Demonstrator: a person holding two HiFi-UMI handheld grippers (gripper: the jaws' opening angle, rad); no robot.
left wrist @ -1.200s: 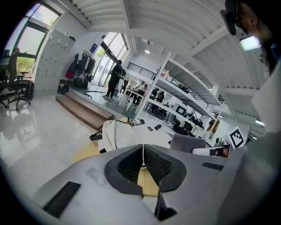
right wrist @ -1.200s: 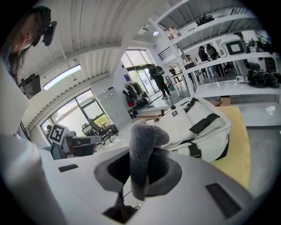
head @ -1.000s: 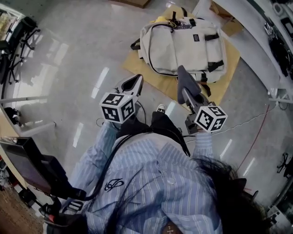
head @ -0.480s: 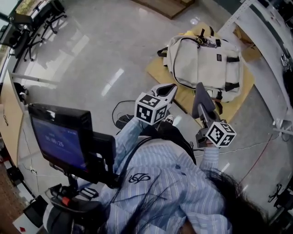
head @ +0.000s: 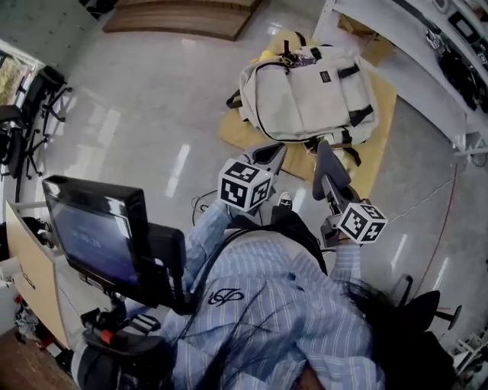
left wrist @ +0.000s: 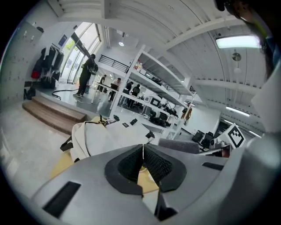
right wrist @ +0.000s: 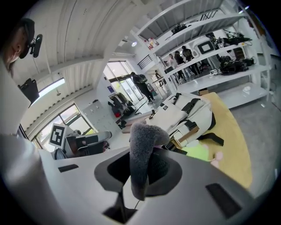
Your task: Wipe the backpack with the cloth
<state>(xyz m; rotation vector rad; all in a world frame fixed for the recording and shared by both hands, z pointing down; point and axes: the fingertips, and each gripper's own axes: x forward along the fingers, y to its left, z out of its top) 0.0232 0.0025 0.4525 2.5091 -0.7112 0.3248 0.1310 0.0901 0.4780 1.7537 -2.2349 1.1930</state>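
Observation:
A cream backpack (head: pixel 309 91) lies flat on a tan mat (head: pixel 381 114) on the floor ahead of me. My left gripper (head: pixel 272 151) hovers short of its near edge, shut, with nothing between the pads (left wrist: pixel 151 163). My right gripper (head: pixel 329 177) is beside it, shut on a grey fuzzy cloth (head: pixel 326 164) that stands up out of the jaws. The cloth (right wrist: pixel 141 154) fills the middle of the right gripper view, with the backpack (right wrist: pixel 184 115) beyond it. In the left gripper view the backpack (left wrist: pixel 99 136) lies ahead and the cloth (left wrist: pixel 184 146) shows at the right.
White shelving (head: pixel 404 34) runs along the right. A low wooden platform (head: pixel 179 15) lies at the top. A cable (head: pixel 427 194) trails over the glossy floor. A screen (head: pixel 91 228) on my chest rig is at lower left. Chairs (head: pixel 23 129) stand far left. People (left wrist: pixel 85 74) stand far off.
The head view has swung and the backpack now sits nearer the grippers' tips. Both grippers keep the same side-by-side stance; the cloth stays in the right one.

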